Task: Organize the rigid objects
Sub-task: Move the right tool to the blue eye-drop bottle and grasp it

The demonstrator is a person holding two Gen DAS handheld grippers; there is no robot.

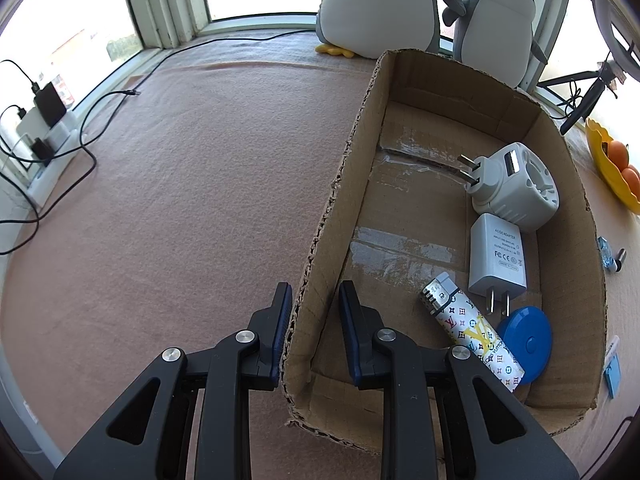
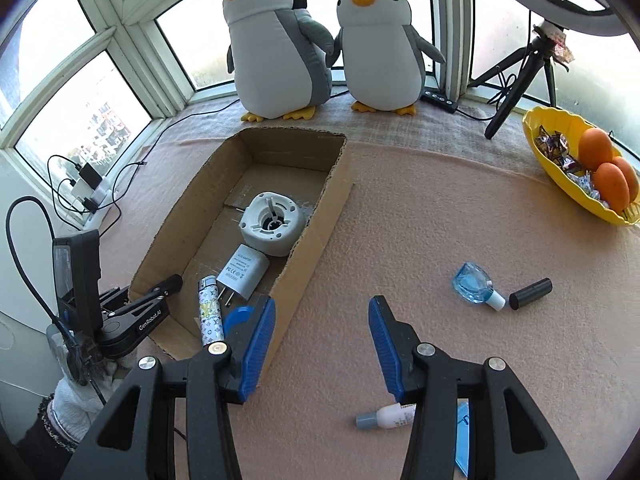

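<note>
Left gripper [image 1: 314, 312] jaws spread astride box wall [image 1: 316, 264]; right gripper [image 2: 322, 332] jaws spread.

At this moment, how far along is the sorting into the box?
Done: travel adapter, white charger, lighter and blue disc lie in the cardboard box. In hand: nothing; left gripper straddles the wall, right gripper is open. Left: blue bottle, black cylinder, white bottle.
</note>
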